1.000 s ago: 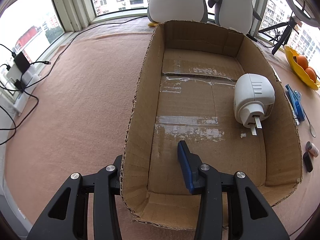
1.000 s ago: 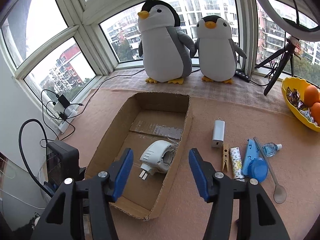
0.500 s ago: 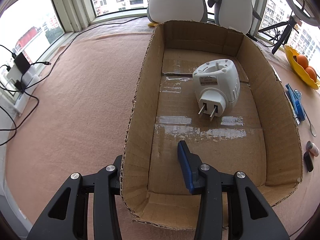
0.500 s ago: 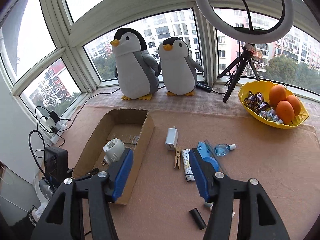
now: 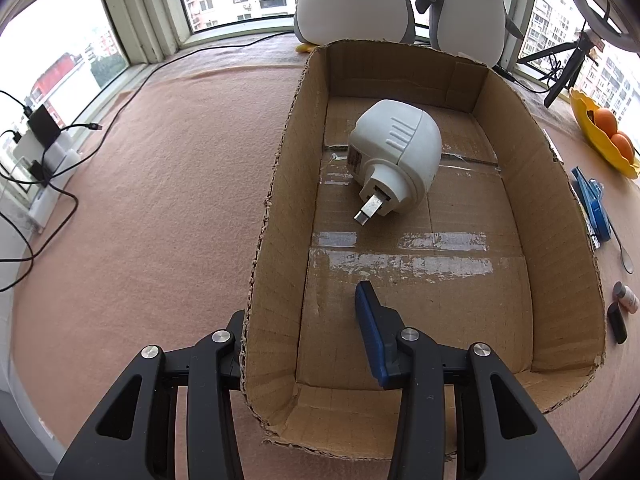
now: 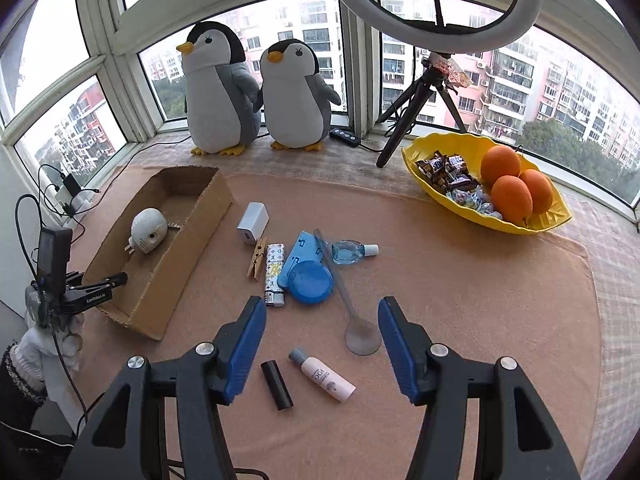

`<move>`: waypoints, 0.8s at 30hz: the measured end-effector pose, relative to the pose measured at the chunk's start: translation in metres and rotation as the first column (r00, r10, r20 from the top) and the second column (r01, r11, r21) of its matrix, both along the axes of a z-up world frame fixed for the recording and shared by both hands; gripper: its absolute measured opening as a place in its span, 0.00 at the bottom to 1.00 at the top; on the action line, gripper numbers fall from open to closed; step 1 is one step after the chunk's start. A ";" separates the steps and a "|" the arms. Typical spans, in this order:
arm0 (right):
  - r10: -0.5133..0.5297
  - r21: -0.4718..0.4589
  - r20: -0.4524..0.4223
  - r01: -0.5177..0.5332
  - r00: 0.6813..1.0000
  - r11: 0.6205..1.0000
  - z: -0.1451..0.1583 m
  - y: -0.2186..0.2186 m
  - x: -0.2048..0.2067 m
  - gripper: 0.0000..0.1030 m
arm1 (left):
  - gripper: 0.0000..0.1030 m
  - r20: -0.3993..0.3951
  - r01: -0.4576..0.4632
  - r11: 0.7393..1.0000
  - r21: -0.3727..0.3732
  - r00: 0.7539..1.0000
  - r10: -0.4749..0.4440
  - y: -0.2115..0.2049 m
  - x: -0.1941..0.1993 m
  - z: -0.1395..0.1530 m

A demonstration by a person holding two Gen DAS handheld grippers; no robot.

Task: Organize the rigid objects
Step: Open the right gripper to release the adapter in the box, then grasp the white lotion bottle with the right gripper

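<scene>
Since a second ago the plug (image 5: 394, 160) has rolled from the box's right wall toward its left, and my right hand-held gripper (image 6: 322, 344) has swung off the box (image 5: 560, 216) to hang over the loose items, jaws part open and empty. My left hand-held gripper (image 5: 304, 320) clamps the box's left wall. I judge one item packed; right of the box, the charger (image 6: 253, 222), peg (image 6: 256, 258), lighter (image 6: 274, 274), spoon (image 6: 352, 312), bottle (image 6: 324, 374) and others remain. The left gripper's outer finger hides behind the cardboard.
</scene>
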State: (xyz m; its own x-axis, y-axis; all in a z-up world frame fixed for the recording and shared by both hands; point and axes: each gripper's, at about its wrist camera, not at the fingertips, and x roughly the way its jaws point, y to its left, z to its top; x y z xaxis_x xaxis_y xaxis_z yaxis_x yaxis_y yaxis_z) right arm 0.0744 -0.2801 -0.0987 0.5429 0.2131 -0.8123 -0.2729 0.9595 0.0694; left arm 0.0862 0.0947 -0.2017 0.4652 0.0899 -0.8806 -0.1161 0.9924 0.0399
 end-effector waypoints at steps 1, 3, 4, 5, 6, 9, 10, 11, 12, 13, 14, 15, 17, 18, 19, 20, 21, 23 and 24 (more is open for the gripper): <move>0.015 -0.006 -0.021 -0.015 1.000 1.000 -0.006 -0.002 0.000 0.53 | 0.40 0.000 0.000 1.000 0.002 1.000 0.000 0.000 0.000 0.000; 0.032 -0.031 -0.064 -0.034 0.997 0.999 -0.019 -0.003 0.001 0.51 | 0.40 -0.001 -0.001 1.000 0.004 1.000 0.001 -0.001 0.000 0.000; 0.039 -0.044 -0.084 -0.043 0.996 0.998 -0.026 -0.004 0.001 0.48 | 0.40 -0.002 -0.002 1.000 0.005 1.000 0.002 -0.002 0.000 0.000; 0.051 -0.056 -0.105 -0.057 0.993 0.997 -0.033 -0.003 0.000 0.42 | 0.40 -0.002 -0.003 1.000 0.006 1.000 0.003 -0.002 0.000 0.000; 0.064 -0.066 -0.124 -0.072 0.990 0.995 -0.039 -0.003 -0.001 0.37 | 0.40 -0.002 -0.003 1.000 0.006 1.000 0.003 -0.002 0.000 0.000; 0.096 -0.096 -0.174 -0.113 0.980 0.989 -0.057 0.002 -0.002 0.32 | 0.40 -0.002 -0.004 1.000 0.005 1.000 0.004 -0.002 0.000 0.000; 0.105 -0.105 -0.186 -0.126 0.977 0.987 -0.062 0.003 -0.001 0.32 | 0.40 -0.002 -0.004 1.000 0.004 1.000 0.004 -0.001 0.000 0.000; 0.112 -0.113 -0.195 -0.136 0.974 0.984 -0.066 0.005 -0.001 0.31 | 0.40 -0.002 -0.005 1.000 0.004 1.000 0.005 -0.001 0.000 0.000; 0.122 -0.120 -0.203 -0.148 0.972 0.982 -0.070 0.007 -0.002 0.31 | 0.40 -0.002 -0.005 1.000 0.004 1.000 0.005 -0.001 0.000 0.000; 0.130 -0.124 -0.211 -0.158 0.969 0.980 -0.073 0.009 -0.002 0.30 | 0.40 -0.002 -0.005 1.000 0.004 1.000 0.005 -0.001 0.000 0.000; 0.137 -0.125 -0.217 -0.166 0.967 0.978 -0.076 0.010 -0.001 0.29 | 0.40 -0.002 -0.005 1.000 0.004 1.000 0.005 -0.001 0.000 0.000; 0.142 -0.127 -0.224 -0.174 0.964 0.977 -0.078 0.012 0.000 0.29 | 0.40 -0.002 -0.005 1.000 0.004 1.000 0.005 -0.001 0.000 0.000; 0.153 -0.137 -0.237 -0.189 0.959 0.973 -0.084 0.015 0.002 0.29 | 0.40 -0.002 -0.004 1.000 0.005 1.000 0.004 -0.001 0.000 0.000; 0.156 -0.143 -0.244 -0.194 0.957 0.970 -0.087 0.016 0.003 0.29 | 0.40 -0.003 -0.005 1.000 0.004 1.000 0.005 -0.001 0.000 0.000; 0.159 -0.150 -0.251 -0.201 0.955 0.968 -0.090 0.018 0.003 0.29 | 0.40 -0.003 -0.004 1.000 0.005 1.000 0.004 -0.001 0.000 0.000; 0.164 -0.157 -0.256 -0.208 0.953 0.965 -0.092 0.019 0.004 0.29 | 0.40 -0.002 -0.004 1.000 0.005 1.000 0.004 -0.001 0.000 0.000; 0.167 -0.164 -0.259 -0.214 0.951 0.963 -0.094 0.021 0.004 0.28 | 0.40 -0.002 -0.005 1.000 0.004 1.000 0.005 -0.001 0.000 0.000; 0.171 -0.171 -0.264 -0.220 0.949 0.960 -0.096 0.023 0.005 0.28 | 0.40 -0.003 -0.005 1.000 0.004 1.000 0.005 -0.001 0.000 0.000; 0.171 -0.173 -0.266 -0.222 0.949 0.960 -0.097 0.023 0.006 0.28 | 0.40 -0.003 -0.005 1.000 0.004 1.000 0.005 -0.001 0.000 0.000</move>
State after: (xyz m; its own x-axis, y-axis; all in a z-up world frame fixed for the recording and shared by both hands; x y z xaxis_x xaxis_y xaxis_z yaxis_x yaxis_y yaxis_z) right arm 0.0801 -0.2570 -0.1959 0.2844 0.1166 -0.9516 -0.4559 0.8896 -0.0272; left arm 0.0862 0.0941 -0.2021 0.4623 0.0957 -0.8816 -0.1214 0.9916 0.0440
